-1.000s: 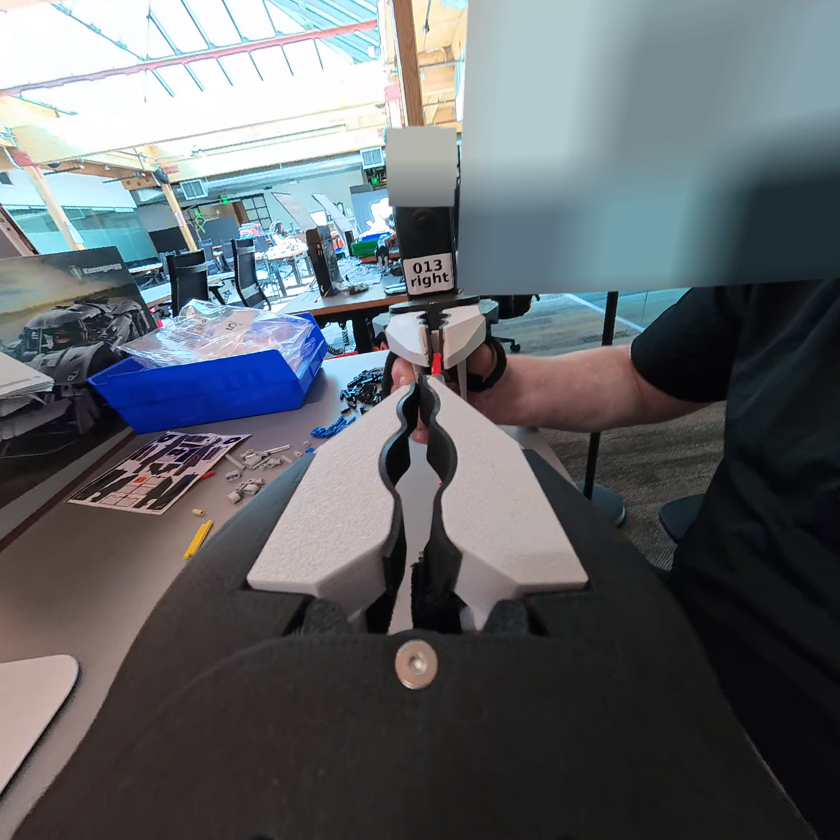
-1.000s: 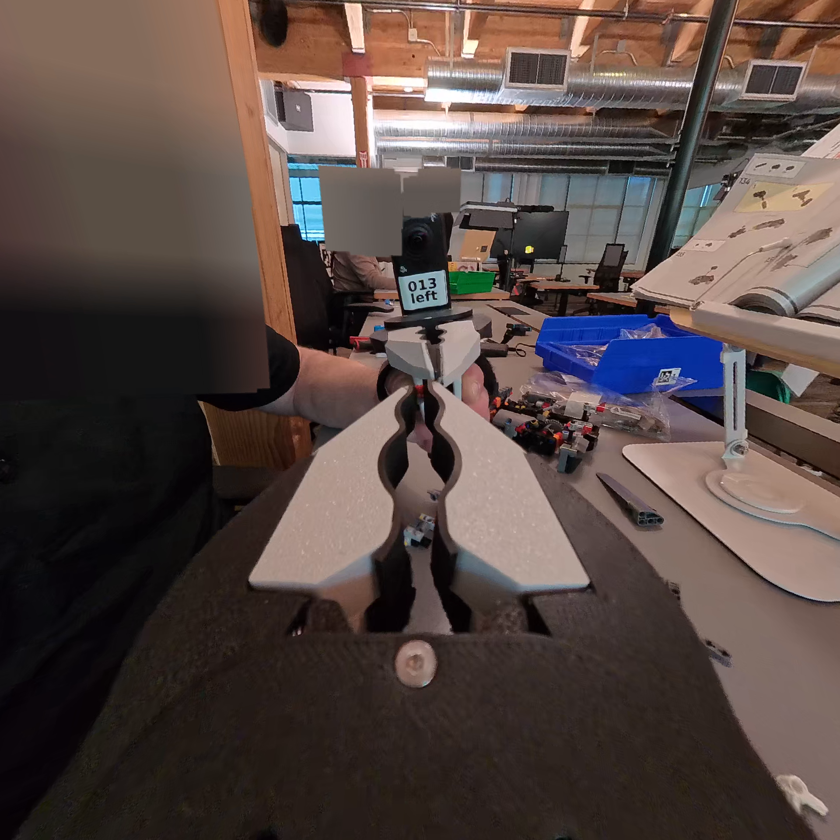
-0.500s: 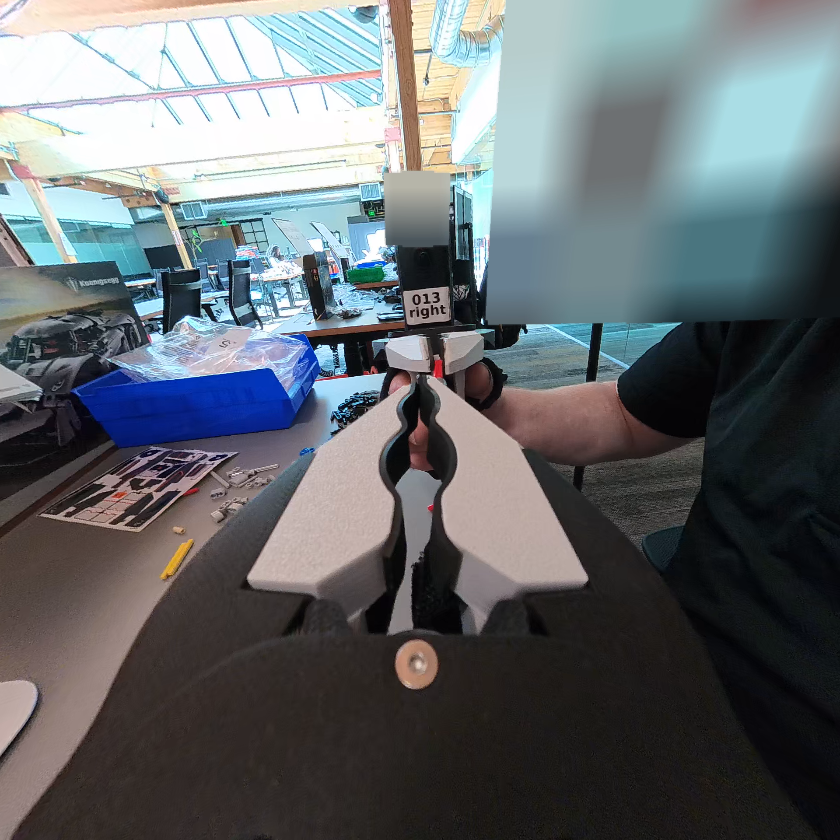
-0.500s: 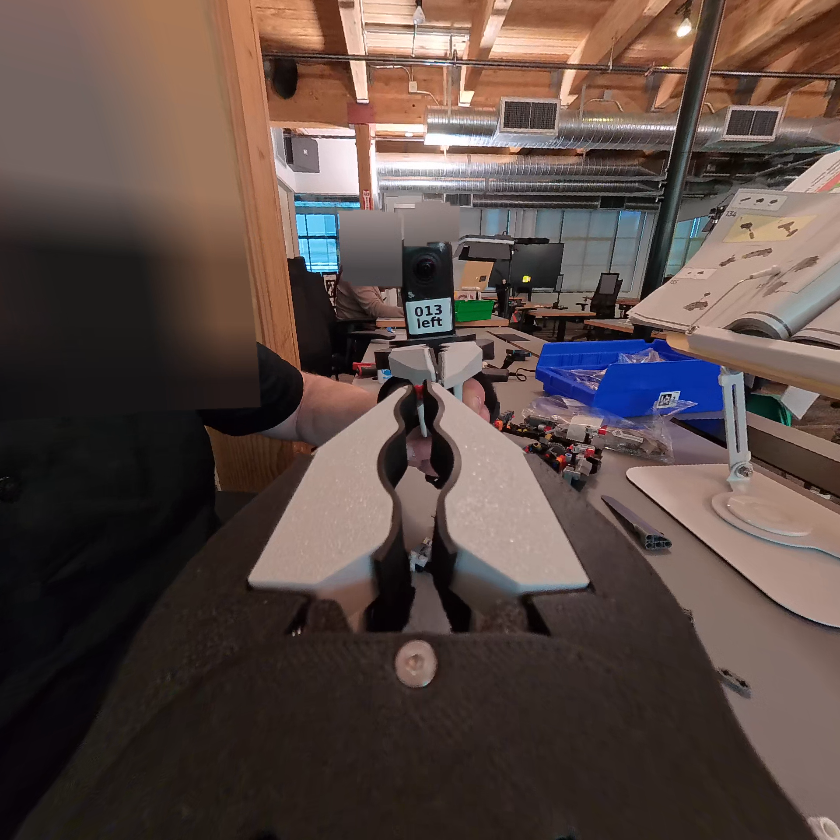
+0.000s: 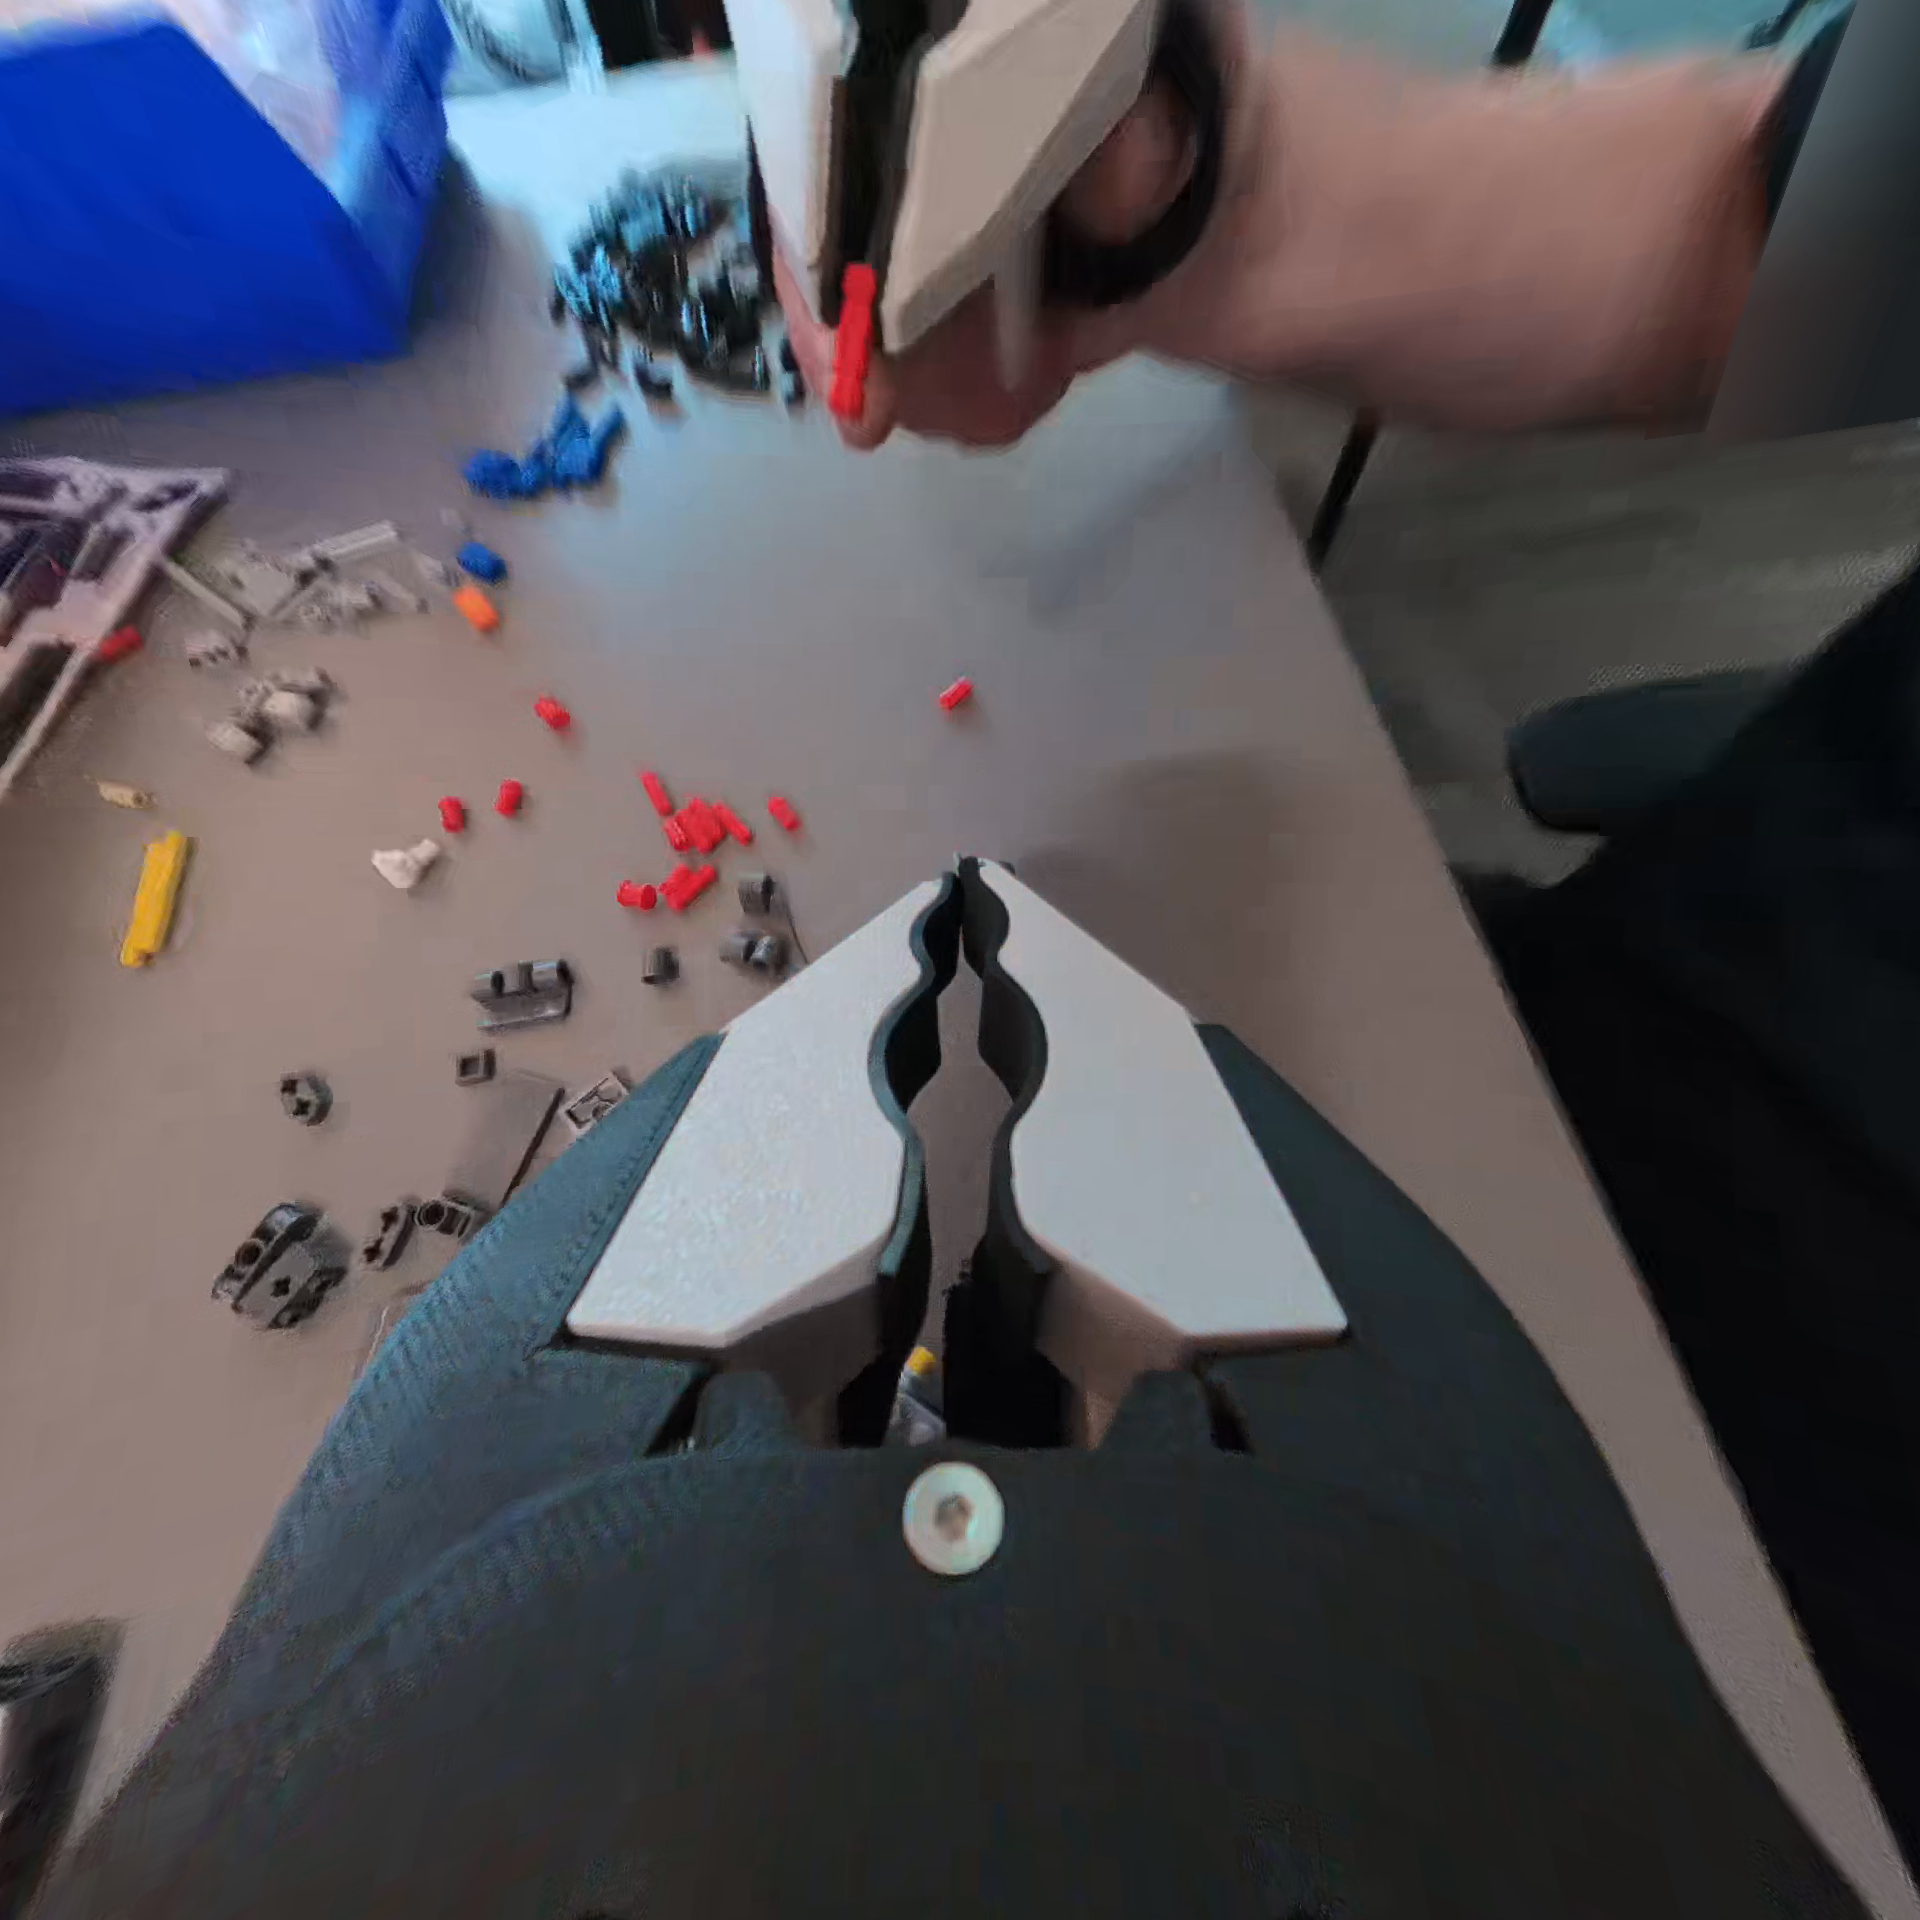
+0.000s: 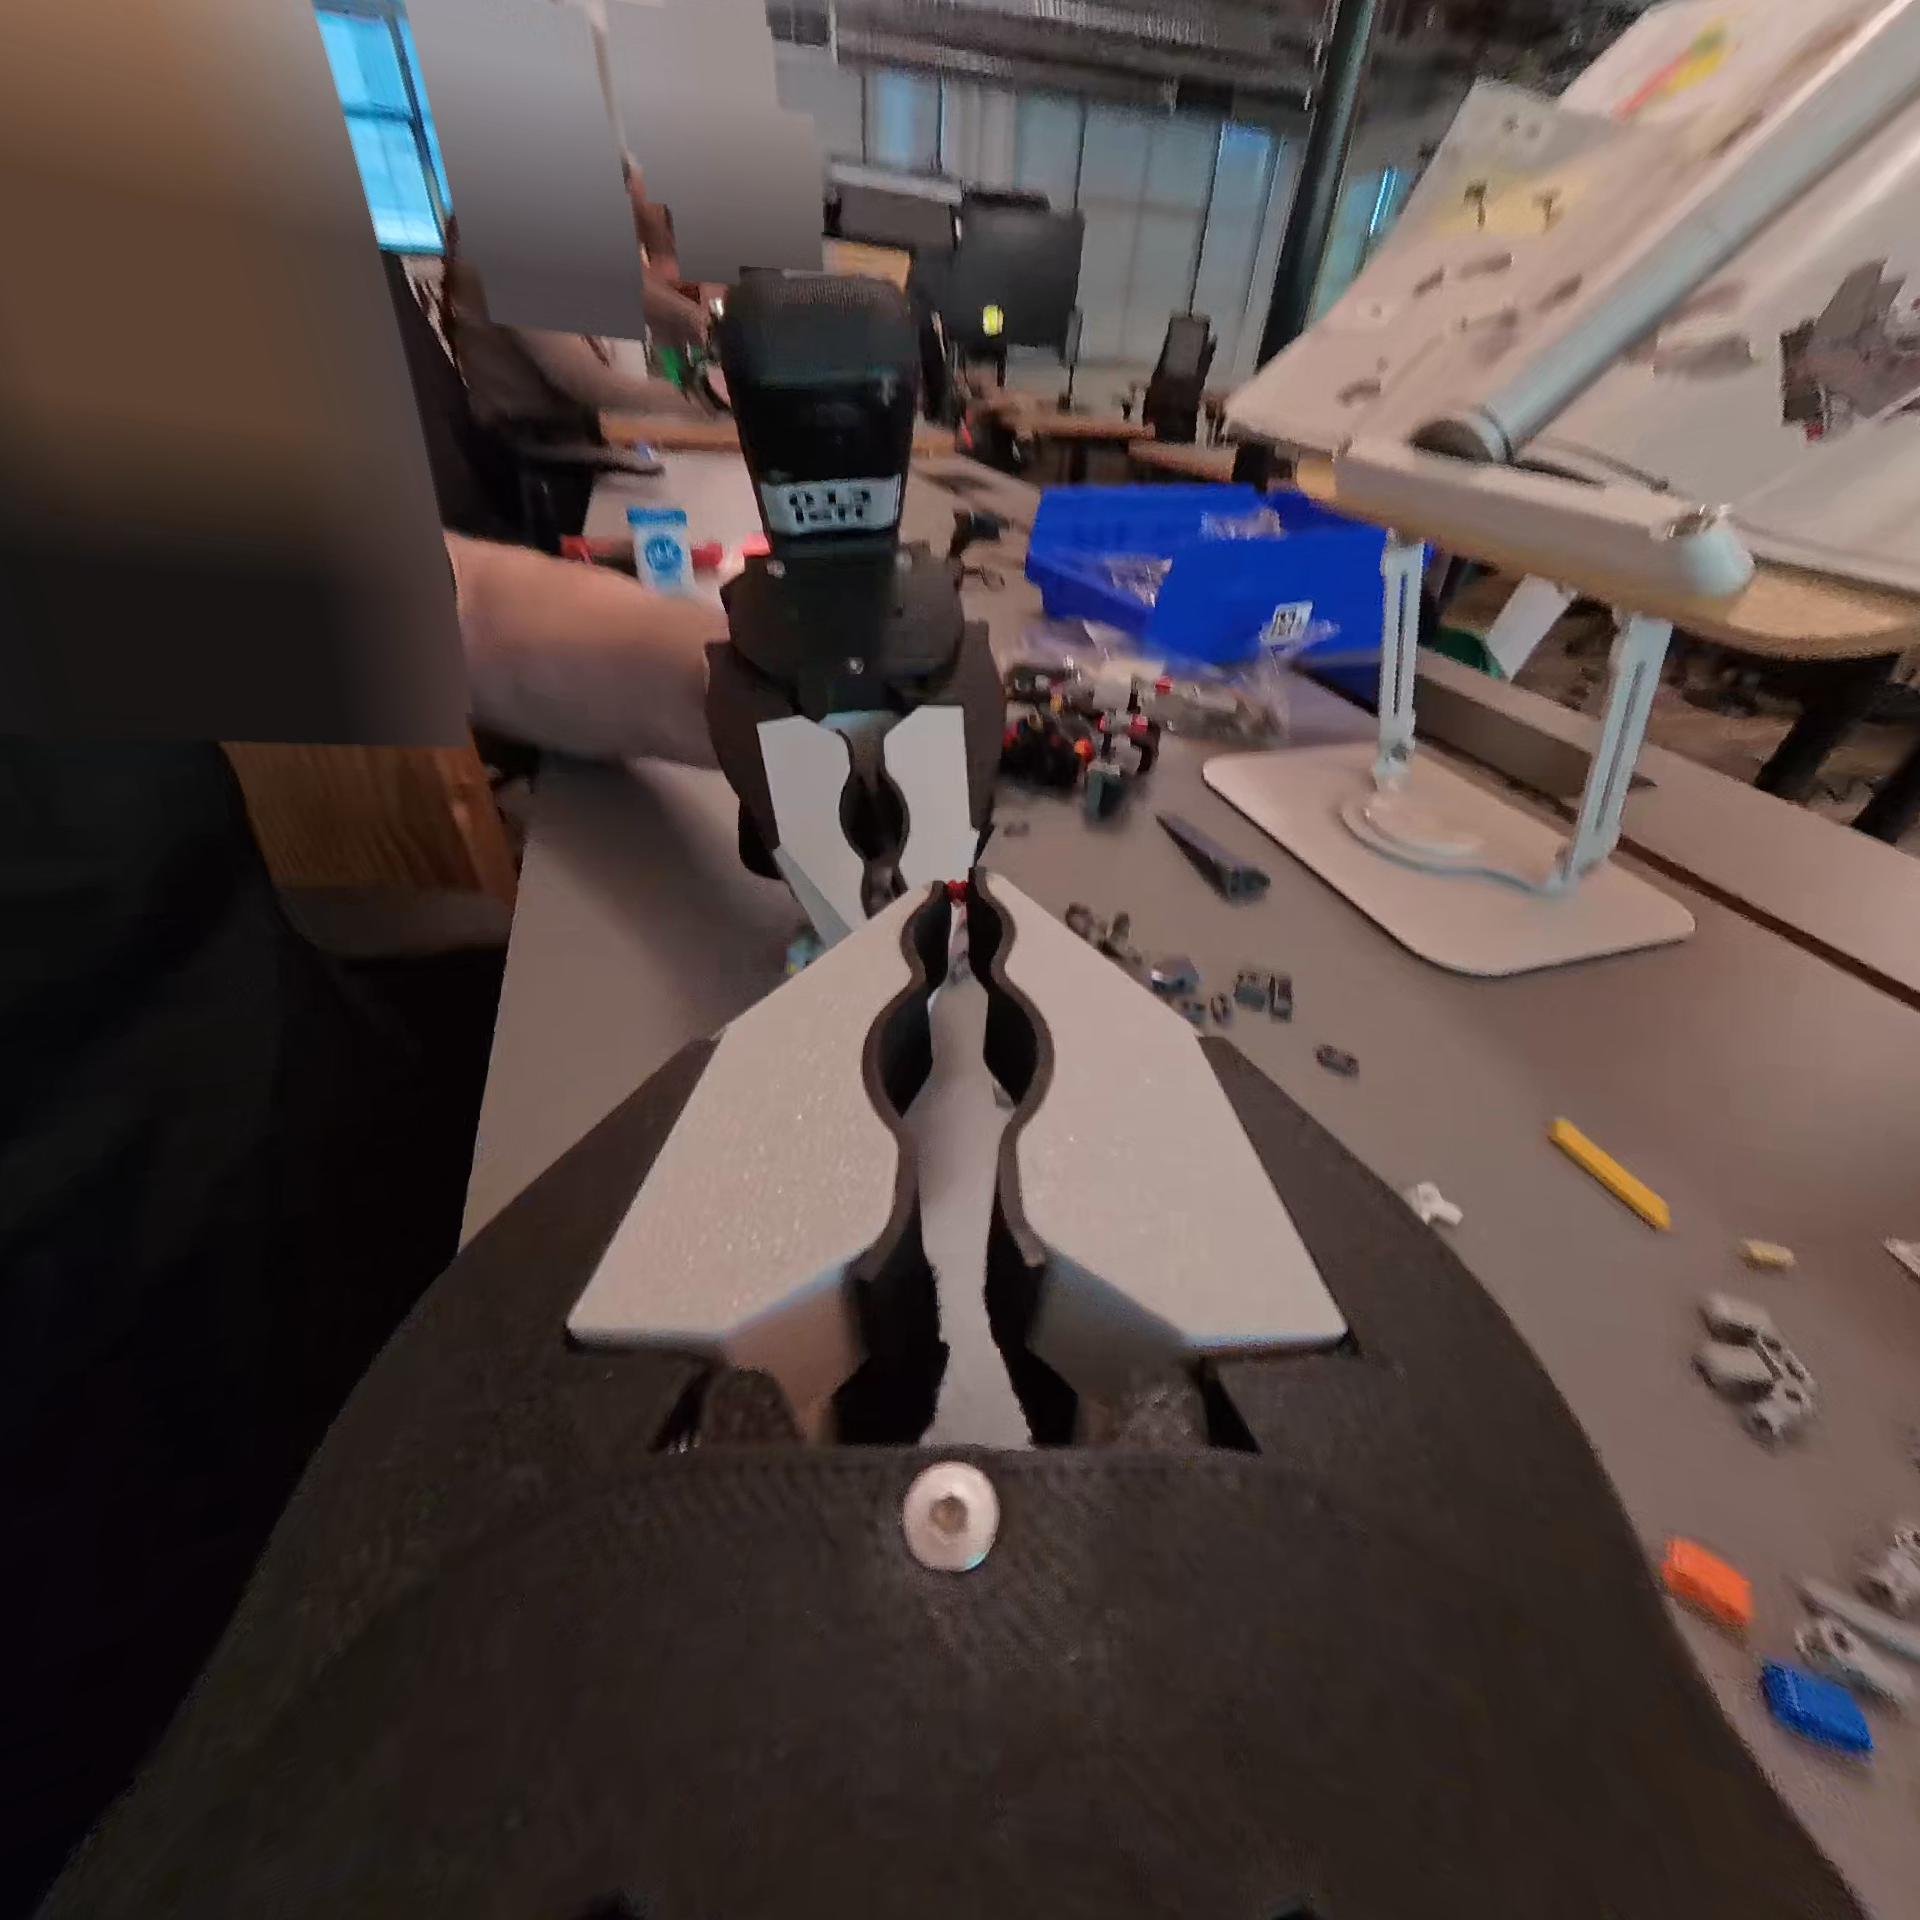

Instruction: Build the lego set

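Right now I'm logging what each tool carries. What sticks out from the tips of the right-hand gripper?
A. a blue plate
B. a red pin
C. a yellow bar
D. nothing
B: in the left wrist view, a red pin pokes out between the closed fingers of the right gripper.

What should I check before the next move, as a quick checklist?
1. Right gripper grips the red pin: ok.
2. Pin sticks out past the tips: ok.
3. Left gripper shut: ok; whether it holds anything: cannot tell.
4. Grippers apart, not touching: ok.
5. Loose red pins lie left of the left gripper, not under it: ok.
6. Sharp view: not ok, motion blur.
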A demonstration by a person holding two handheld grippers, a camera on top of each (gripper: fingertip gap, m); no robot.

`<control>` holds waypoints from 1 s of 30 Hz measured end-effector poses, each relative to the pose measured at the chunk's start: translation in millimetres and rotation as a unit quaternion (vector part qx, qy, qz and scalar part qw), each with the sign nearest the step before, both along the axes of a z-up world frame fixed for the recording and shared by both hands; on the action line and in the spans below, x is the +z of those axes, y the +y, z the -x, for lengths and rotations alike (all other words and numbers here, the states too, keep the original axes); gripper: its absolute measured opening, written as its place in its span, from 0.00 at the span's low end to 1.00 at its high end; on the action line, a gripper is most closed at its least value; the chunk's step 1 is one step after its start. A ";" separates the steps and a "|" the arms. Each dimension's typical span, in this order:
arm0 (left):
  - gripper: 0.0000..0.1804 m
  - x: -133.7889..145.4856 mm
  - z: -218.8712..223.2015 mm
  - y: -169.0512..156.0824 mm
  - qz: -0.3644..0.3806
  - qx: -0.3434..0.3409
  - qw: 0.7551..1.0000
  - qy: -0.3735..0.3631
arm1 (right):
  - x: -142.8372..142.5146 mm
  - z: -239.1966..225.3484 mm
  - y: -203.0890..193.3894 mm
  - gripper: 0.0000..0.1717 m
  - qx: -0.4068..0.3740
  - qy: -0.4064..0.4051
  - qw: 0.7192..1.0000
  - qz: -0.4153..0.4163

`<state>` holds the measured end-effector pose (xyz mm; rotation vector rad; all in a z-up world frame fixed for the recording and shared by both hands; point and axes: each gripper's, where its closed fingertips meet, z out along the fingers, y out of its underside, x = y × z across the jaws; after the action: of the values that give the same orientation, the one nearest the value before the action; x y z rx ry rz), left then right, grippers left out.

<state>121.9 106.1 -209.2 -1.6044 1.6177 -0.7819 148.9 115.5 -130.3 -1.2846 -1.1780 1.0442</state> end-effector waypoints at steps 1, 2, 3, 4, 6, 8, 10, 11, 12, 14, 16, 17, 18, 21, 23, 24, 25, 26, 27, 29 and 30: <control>0.00 -6.3 -1.9 3.0 -0.008 0.005 1.000 0.017 | -6.5 -1.4 -0.7 0.00 -0.003 -0.016 1.000 0.002; 0.00 -16.7 -1.5 1.3 -0.007 -0.003 0.999 0.048 | -12.9 -2.4 -1.2 0.00 -0.006 -0.031 0.999 0.006; 0.00 -28.8 0.3 -3.9 0.011 -0.017 0.996 0.084 | -18.8 -2.9 -1.8 0.00 -0.008 -0.043 0.999 0.008; 0.00 -35.2 -0.1 -4.0 0.013 -0.017 0.995 0.098 | -23.7 -3.0 -3.2 0.00 -0.006 -0.052 0.999 0.011; 0.00 -47.0 1.7 -5.7 0.018 -0.021 0.992 0.126 | -32.2 -2.5 -5.7 0.00 -0.002 -0.064 0.998 0.019; 0.00 -48.5 1.2 -2.2 0.008 -0.015 0.992 0.125 | -37.8 -1.8 -7.1 0.00 -0.001 -0.072 0.997 0.021; 0.00 -50.8 2.6 0.3 0.008 -0.010 0.991 0.130 | -41.4 -0.8 -7.5 0.00 0.001 -0.076 0.997 0.024; 0.00 -52.4 3.4 1.5 0.006 -0.009 0.991 0.132 | -42.8 -0.4 -7.5 0.00 0.001 -0.078 0.997 0.024; 0.00 -53.7 4.8 3.3 0.001 -0.007 0.991 0.135 | -44.2 -0.1 -7.1 0.00 0.001 -0.080 0.996 0.025; 0.03 -52.2 6.5 5.9 -0.009 0.001 0.991 0.130 | -45.0 0.1 -6.6 0.00 0.002 -0.081 0.996 0.025; 0.09 -47.6 8.9 6.8 -0.014 0.003 0.992 0.123 | -46.6 -0.3 -6.4 0.00 0.002 -0.084 0.996 0.026; 0.10 -44.5 10.1 7.2 -0.016 0.006 0.993 0.117 | -47.6 -0.3 -6.5 0.00 0.003 -0.086 0.996 0.026; 0.13 -42.3 11.4 5.4 -0.013 0.005 0.993 0.116 | -48.5 -0.5 -6.6 0.00 0.004 -0.087 0.996 0.027; 0.16 -39.8 10.1 -1.7 -0.029 0.002 0.992 0.121 | -52.1 -0.4 -5.7 0.00 0.004 -0.090 0.995 0.029; 0.15 -42.1 8.9 -3.3 -0.040 0.009 0.990 0.131 | -54.3 0.5 -5.2 0.00 0.005 -0.091 0.995 0.030; 0.16 -44.4 8.4 -6.6 -0.035 0.007 0.990 0.138 | -54.7 1.1 -5.6 0.00 0.007 -0.090 0.995 0.031; 0.16 -45.6 7.2 -8.1 -0.035 0.008 0.990 0.139 | -54.4 1.8 -6.4 0.00 0.008 -0.089 0.996 0.031; 0.16 -44.7 5.4 -8.2 -0.038 0.012 0.990 0.135 | -53.3 2.4 -7.2 0.00 0.009 -0.086 0.996 0.029; 0.16 -40.8 2.4 -6.5 -0.046 0.020 0.991 0.123 | -51.3 2.9 -8.3 0.00 0.010 -0.081 0.996 0.028; 0.13 -24.2 -6.0 -3.3 -0.064 0.034 0.994 0.078 | -43.5 4.0 -11.7 0.00 0.015 -0.061 0.998 0.031; 0.10 -11.3 -10.9 2.1 -0.089 0.051 0.994 0.045 | -38.7 4.5 -12.8 0.00 0.016 -0.047 0.998 0.036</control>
<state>132.8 108.2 -220.5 -1.5985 1.6064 -0.5054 144.4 102.7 -169.0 -1.3883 -1.2457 1.0665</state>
